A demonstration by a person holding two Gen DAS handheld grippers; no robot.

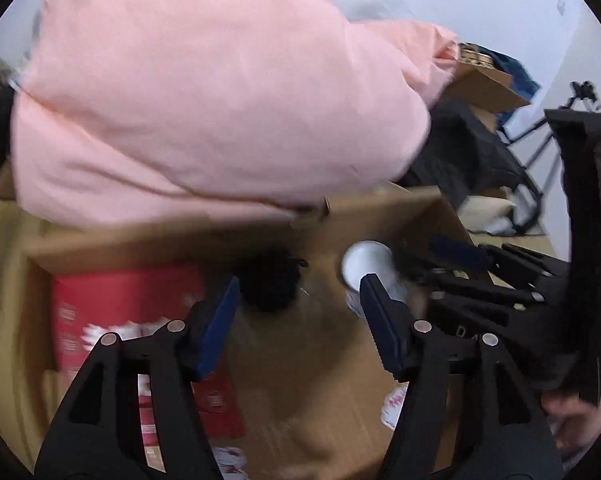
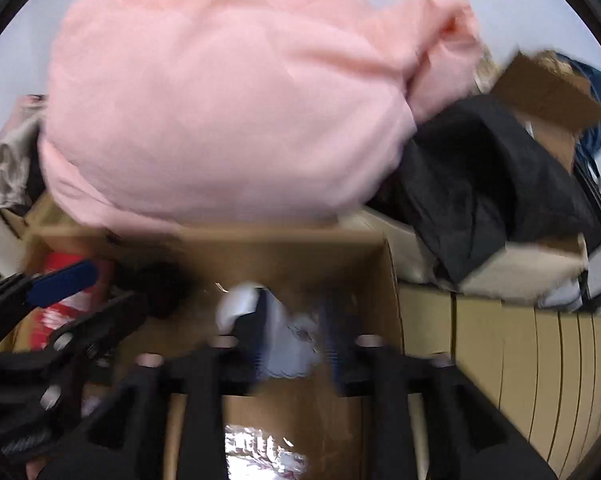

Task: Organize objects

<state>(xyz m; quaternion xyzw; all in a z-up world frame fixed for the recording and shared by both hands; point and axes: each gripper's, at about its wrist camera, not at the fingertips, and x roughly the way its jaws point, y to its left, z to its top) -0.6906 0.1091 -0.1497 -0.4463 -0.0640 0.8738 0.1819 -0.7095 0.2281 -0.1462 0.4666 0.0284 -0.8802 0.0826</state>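
Observation:
A big pink garment (image 1: 204,92) is heaped over the far edge of an open cardboard box (image 1: 372,208); it also fills the top of the right wrist view (image 2: 228,104). My left gripper (image 1: 300,280) hangs open over the box floor with nothing between its blue pads. My right gripper (image 2: 294,320) is blurred; its fingers stand apart over the box's right part. A white roll-like object (image 2: 288,340) shows between them, lying lower in the box, and I see no pad pressing on it. The same white object (image 1: 364,260) lies beyond the left gripper's right finger.
Inside the box lie a red printed package (image 1: 120,304) and a black fuzzy lump (image 1: 268,280). Dark clothing (image 2: 484,184), another cardboard box (image 2: 548,92) and a pale cushion (image 2: 520,272) crowd the right. A tripod (image 1: 548,132) stands at the back right.

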